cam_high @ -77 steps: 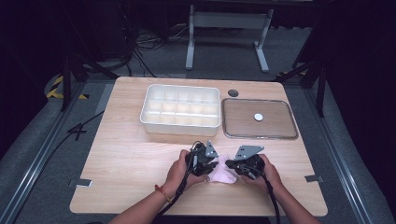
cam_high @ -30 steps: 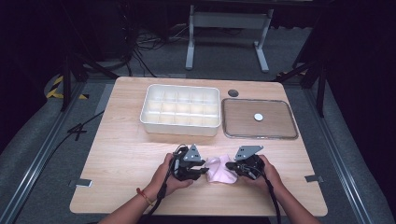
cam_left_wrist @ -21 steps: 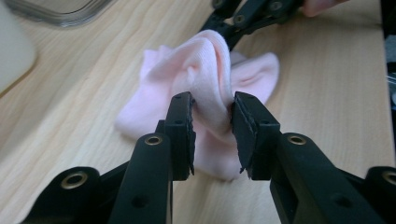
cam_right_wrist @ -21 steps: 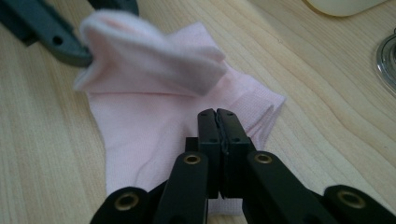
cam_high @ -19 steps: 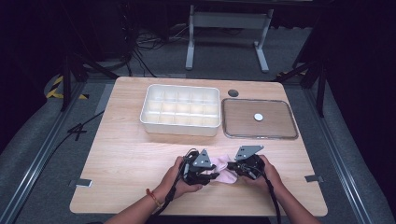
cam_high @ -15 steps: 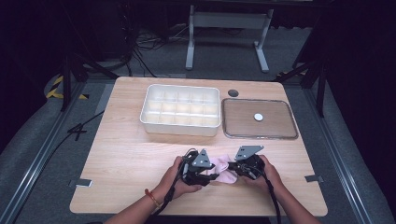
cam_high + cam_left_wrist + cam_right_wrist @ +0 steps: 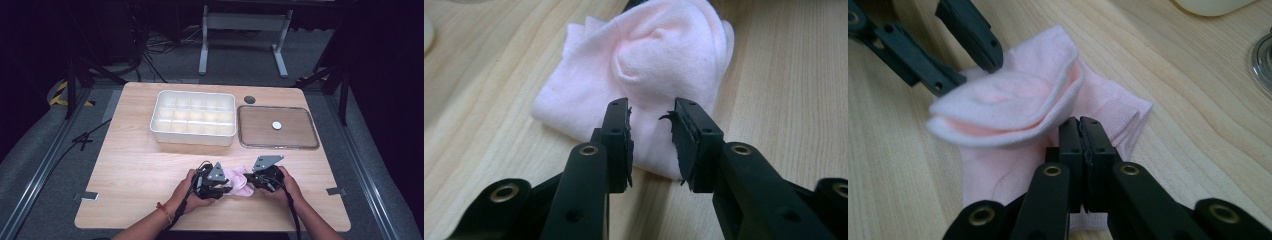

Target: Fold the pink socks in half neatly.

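Left hand-held gripper (image 7: 651, 137) jaws narrowly parted, just closing; right hand-held gripper (image 7: 1080, 137) jaws pressed together.

Soft, finely knitted pink sock (image 7: 644, 75) — matt cloth — on a smooth, pale wood-grain table (image 7: 135, 165).

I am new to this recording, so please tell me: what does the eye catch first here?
First comes the pink sock, bunched on the near part of the wooden table between two hands. The right hand-held gripper is shut on its edge, while the left hand-held gripper stands open above it. Behind lie a white compartment tray and a flat lid.
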Demonstrator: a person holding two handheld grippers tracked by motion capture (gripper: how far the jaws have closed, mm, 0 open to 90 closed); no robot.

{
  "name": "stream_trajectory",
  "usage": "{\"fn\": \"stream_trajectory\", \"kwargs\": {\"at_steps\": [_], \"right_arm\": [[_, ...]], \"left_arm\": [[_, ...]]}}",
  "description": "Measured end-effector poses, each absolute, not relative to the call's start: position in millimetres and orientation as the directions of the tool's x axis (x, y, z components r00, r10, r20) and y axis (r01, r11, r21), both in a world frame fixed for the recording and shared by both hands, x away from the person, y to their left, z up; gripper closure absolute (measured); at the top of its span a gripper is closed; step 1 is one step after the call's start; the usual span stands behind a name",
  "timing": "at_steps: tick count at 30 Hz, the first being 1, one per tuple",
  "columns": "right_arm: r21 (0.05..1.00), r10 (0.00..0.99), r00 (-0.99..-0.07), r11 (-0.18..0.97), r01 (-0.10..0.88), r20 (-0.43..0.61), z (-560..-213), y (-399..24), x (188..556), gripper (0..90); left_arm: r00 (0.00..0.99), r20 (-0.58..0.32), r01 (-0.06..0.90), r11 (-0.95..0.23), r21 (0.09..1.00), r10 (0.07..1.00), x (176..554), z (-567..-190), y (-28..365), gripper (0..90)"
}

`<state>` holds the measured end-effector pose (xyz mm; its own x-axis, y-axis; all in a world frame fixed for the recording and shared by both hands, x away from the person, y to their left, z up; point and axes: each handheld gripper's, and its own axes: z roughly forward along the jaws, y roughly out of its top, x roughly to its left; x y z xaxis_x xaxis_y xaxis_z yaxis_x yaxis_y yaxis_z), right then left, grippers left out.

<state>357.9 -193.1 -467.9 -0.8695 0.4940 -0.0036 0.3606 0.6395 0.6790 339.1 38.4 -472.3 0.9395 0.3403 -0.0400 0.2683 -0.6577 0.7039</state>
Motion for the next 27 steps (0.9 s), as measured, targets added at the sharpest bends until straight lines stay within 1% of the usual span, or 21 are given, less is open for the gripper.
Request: {"fn": "stream_trajectory", "kwargs": {"at_steps": [2,6,11,13,15,17,18,20,24,25,26,27], "right_arm": [[0.682,0.494,-0.869,0.637,0.359,-0.005,-467,-194,357,86.1],[0.707,0.499,-0.866,0.625,0.329,-0.038,-455,-198,354,86.7],[0.765,0.524,-0.851,0.566,0.307,-0.046,-435,-205,350,87.9],[0.796,0.508,-0.86,0.535,0.283,-0.036,-426,-204,344,88.1],[0.809,0.481,-0.876,0.531,0.252,-0.043,-423,-198,338,88.9],[0.793,0.446,-0.893,0.566,0.226,-0.064,-425,-187,334,88.8],[0.793,0.446,-0.893,0.566,0.226,-0.064,-425,-187,334,88.8],[0.763,0.422,-0.904,0.605,0.228,-0.065,-435,-178,334,88.7],[0.715,0.416,-0.906,0.656,0.243,-0.074,-447,-174,339,88.4],[0.715,0.416,-0.906,0.656,0.243,-0.074,-447,-174,339,88.4],[0.681,0.414,-0.907,0.685,0.257,-0.074,-455,-176,342,88.3],[0.681,0.414,-0.907,0.685,0.257,-0.074,-455,-176,342,88.3]], "left_arm": [[0.94,-0.04,0.267,-0.663,0.7,0.338,340,-472,38,68.5],[0.938,-0.048,0.276,-0.654,0.705,0.344,340,-473,38,68.3],[0.937,-0.049,0.278,-0.653,0.704,0.346,339,-474,37,67.8],[0.938,-0.044,0.274,-0.658,0.701,0.343,340,-474,37,67.6],[0.939,-0.039,0.269,-0.66,0.701,0.341,341,-474,37,67.5],[0.939,-0.041,0.271,-0.659,0.701,0.342,341,-474,37,67.4],[0.938,-0.04,0.272,-0.657,0.703,0.345,341,-474,37,67.4],[0.938,-0.034,0.268,-0.661,0.701,0.344,340,-474,37,67.2],[0.938,-0.038,0.271,-0.661,0.7,0.344,339,-474,37,67.1],[0.938,-0.038,0.271,-0.661,0.7,0.344,339,-474,37,67.0],[0.938,-0.038,0.27,-0.659,0.702,0.345,339,-474,37,67.0],[0.94,-0.039,0.269,-0.663,0.699,0.34,340,-474,38,67.0]]}}
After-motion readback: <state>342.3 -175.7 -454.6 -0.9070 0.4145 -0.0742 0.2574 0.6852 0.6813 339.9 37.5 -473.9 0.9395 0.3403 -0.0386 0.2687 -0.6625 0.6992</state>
